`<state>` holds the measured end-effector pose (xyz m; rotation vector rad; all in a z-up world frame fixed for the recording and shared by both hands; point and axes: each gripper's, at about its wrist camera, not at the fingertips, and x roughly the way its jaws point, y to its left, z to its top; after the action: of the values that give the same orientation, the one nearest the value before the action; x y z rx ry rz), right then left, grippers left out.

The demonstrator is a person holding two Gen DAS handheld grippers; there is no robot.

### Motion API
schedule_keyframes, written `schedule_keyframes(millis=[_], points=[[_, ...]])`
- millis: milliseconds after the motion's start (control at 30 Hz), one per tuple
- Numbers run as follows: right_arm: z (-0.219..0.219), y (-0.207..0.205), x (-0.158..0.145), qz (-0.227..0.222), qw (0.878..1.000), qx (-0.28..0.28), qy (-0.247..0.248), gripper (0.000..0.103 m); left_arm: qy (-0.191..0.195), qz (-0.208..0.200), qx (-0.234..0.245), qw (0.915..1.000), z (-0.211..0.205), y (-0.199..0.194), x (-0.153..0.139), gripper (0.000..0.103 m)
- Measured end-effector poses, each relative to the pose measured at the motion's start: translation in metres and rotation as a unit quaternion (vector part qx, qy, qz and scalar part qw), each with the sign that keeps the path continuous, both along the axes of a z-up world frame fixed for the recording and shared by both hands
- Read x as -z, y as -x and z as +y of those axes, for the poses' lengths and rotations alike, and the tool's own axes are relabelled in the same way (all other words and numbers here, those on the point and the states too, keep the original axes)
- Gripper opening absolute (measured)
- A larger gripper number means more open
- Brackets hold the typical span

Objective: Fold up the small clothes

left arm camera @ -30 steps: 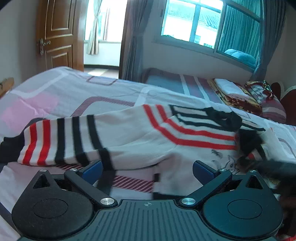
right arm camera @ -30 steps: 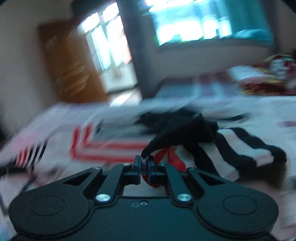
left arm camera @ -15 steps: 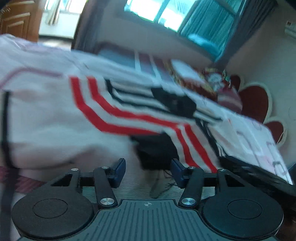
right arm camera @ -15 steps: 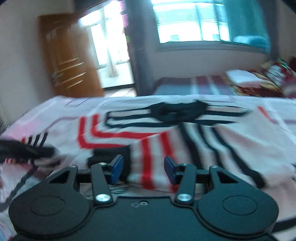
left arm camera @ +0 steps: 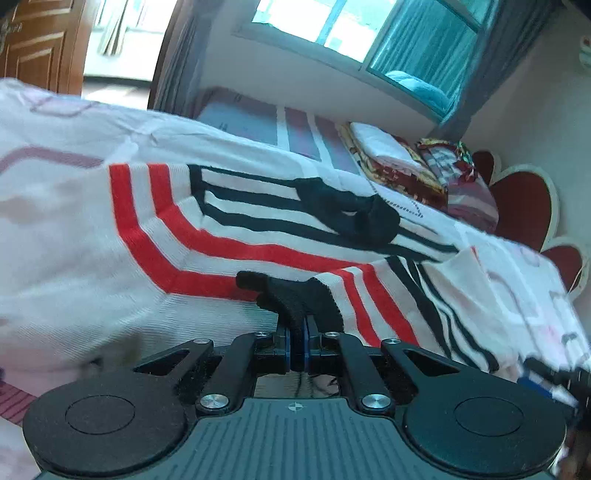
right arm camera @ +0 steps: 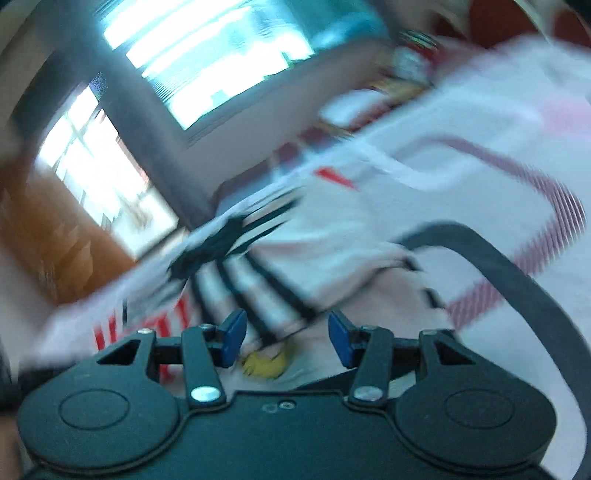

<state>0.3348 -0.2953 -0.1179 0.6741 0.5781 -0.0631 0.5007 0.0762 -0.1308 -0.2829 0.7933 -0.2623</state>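
A small white sweater [left arm camera: 92, 236] with red and black stripes and a black collar [left arm camera: 351, 210] lies spread on the bed. One sleeve is folded across its chest. My left gripper [left arm camera: 298, 339] is shut on the black cuff [left arm camera: 295, 299] of that sleeve, low over the sweater. In the right wrist view the sweater [right arm camera: 295, 240] shows blurred, and my right gripper [right arm camera: 286, 338] is open and empty just above its lower part.
The bed has a pink and white patterned sheet [left arm camera: 55, 122]. Folded blankets and pillows [left arm camera: 406, 162] lie at the head, by a red headboard [left arm camera: 524, 206]. A window [left arm camera: 351, 29] and a wooden door [left arm camera: 40, 44] stand beyond. A dark strap [right arm camera: 517, 280] crosses the right wrist view.
My left gripper has closed on the black cuff of the folded sleeve. My right gripper let go of the sleeve, opened wider and swung to the right.
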Motion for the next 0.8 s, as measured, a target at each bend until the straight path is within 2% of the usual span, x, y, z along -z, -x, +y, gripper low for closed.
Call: schedule_keyframes(millis=[167, 200, 233, 267, 300, 333, 400, 433, 467, 500, 533, 567, 600, 667, 800], points=[[-0.041, -0.027, 0.027, 0.003, 0.994, 0.019, -0.11, 0.039, -0.004, 0.01, -0.002, 0.9999, 0.006, 0.002, 0.008, 0.006], [-0.046, -0.032, 0.031, 0.005, 0.992, 0.022, -0.123, 0.025, -0.004, 0.008, -0.004, 1.0, 0.007, 0.004, 0.007, 0.006], [-0.049, -0.037, 0.032, 0.012, 0.992, 0.024, -0.122, 0.011, -0.008, 0.001, -0.001, 1.0, 0.006, 0.008, 0.005, 0.006], [-0.049, -0.038, 0.029, 0.01, 0.993, 0.021, -0.112, 0.007, -0.034, 0.006, 0.002, 0.9994, 0.002, 0.009, 0.009, 0.006], [-0.048, -0.037, 0.025, 0.002, 0.996, 0.014, -0.091, 0.007, -0.057, 0.017, 0.009, 0.9982, -0.004, 0.01, 0.016, 0.006], [-0.043, -0.039, 0.024, 0.008, 0.998, 0.008, -0.059, 0.007, -0.074, 0.001, 0.011, 0.9972, -0.009, 0.014, 0.017, 0.006], [-0.038, -0.044, 0.034, 0.04, 0.998, -0.001, -0.039, 0.006, -0.094, -0.008, 0.015, 0.9955, -0.014, 0.017, 0.014, 0.006], [-0.039, -0.043, 0.034, 0.035, 0.999, -0.004, -0.041, 0.006, -0.089, -0.007, 0.014, 0.9959, -0.012, 0.018, 0.012, 0.006], [-0.039, -0.042, 0.029, 0.037, 0.999, -0.01, -0.031, 0.007, -0.087, -0.008, 0.009, 0.9961, -0.008, 0.021, 0.009, 0.015], [-0.041, -0.039, 0.023, 0.033, 0.999, -0.017, -0.016, 0.017, -0.098, -0.013, -0.004, 0.9951, -0.004, 0.024, 0.006, 0.025], [-0.042, -0.035, 0.014, 0.023, 0.999, -0.027, -0.001, 0.02, -0.123, -0.032, -0.033, 0.9914, 0.001, 0.033, -0.001, 0.054], [-0.045, -0.03, 0.002, 0.001, 0.999, -0.035, 0.026, 0.026, -0.134, -0.055, -0.049, 0.9882, 0.006, 0.039, -0.007, 0.07], [-0.05, -0.025, -0.01, -0.021, 0.997, -0.04, 0.056, 0.035, -0.131, -0.076, -0.043, 0.9875, 0.008, 0.041, -0.014, 0.069], [-0.065, -0.032, -0.027, -0.049, 0.994, -0.044, 0.091, 0.04, -0.134, -0.074, -0.024, 0.988, 0.002, 0.028, -0.015, 0.069], [-0.081, -0.091, -0.027, -0.052, 0.991, -0.082, 0.093, 0.038, -0.155, -0.045, 0.003, 0.9868, -0.009, 0.002, -0.003, 0.069]])
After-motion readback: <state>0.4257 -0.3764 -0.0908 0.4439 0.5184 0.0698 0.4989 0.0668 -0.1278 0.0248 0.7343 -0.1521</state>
